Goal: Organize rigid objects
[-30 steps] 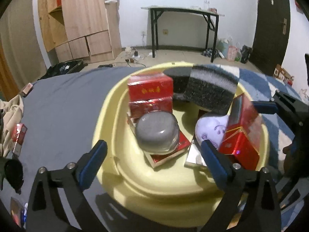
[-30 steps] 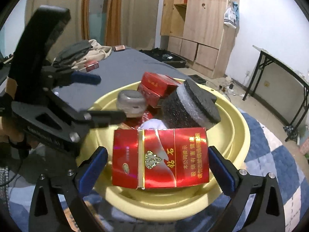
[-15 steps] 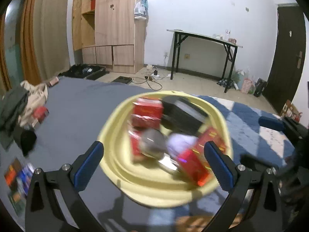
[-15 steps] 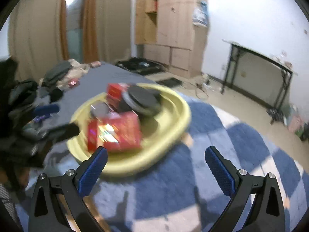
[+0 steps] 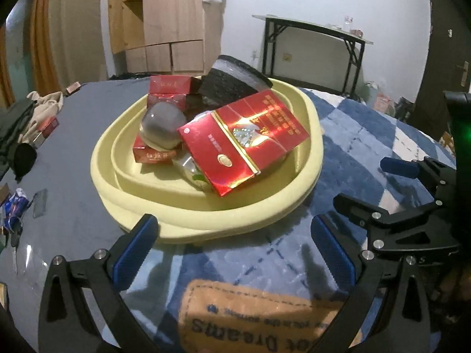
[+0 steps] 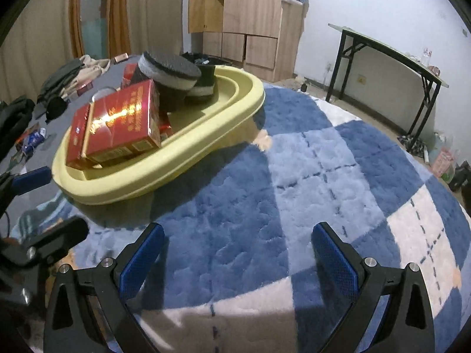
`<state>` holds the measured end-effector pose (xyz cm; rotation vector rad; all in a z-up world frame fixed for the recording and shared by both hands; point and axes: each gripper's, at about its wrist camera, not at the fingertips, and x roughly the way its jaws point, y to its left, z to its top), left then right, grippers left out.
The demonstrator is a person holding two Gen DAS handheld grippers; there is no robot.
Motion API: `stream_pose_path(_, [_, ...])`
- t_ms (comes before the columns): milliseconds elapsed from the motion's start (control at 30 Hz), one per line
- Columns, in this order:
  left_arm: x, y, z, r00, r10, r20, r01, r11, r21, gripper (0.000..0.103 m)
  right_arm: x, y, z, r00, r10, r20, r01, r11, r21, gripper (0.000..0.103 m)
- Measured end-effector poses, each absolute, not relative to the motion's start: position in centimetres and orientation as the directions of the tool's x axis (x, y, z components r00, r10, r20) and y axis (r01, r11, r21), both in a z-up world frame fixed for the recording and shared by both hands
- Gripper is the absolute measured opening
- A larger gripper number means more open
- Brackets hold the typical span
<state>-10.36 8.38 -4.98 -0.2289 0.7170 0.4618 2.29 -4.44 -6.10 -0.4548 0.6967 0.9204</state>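
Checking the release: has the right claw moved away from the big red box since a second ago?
Yes. The right claw has backed off, open over the blue blanket; the red box lies in the yellow basin.

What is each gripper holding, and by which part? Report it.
Nothing. The left gripper and the right gripper are both open and empty; the large red box lies in the yellow basin.

Tan label [image 5: 259, 320] on blanket, 6 o'clock: "Smart Dreams", seen upside down.
Red cigarette cartons' print: unreadable.

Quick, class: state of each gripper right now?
Left gripper: open, holding nothing.
Right gripper: open, holding nothing.
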Motion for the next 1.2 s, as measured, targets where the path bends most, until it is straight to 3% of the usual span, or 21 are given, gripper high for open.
stream_pose_path(433, [-10.0,9.0,-8.3,0.530,0.354,-0.770,-0.581,0.814,-0.026,0.103,2.9,-3.1,-7.0,0.413,0.537,-0.736,-0.852,0.514,-0.103,0.103])
stream_pose_path(1200, [-8.9,11.4,-8.7,0.506,0.363,-0.782,-0.648,0.758,-0.068,0.103,3.0,-2.9,-7.9,0.423,0.526,-0.738,-0.845,0.523,-0.112,0.103])
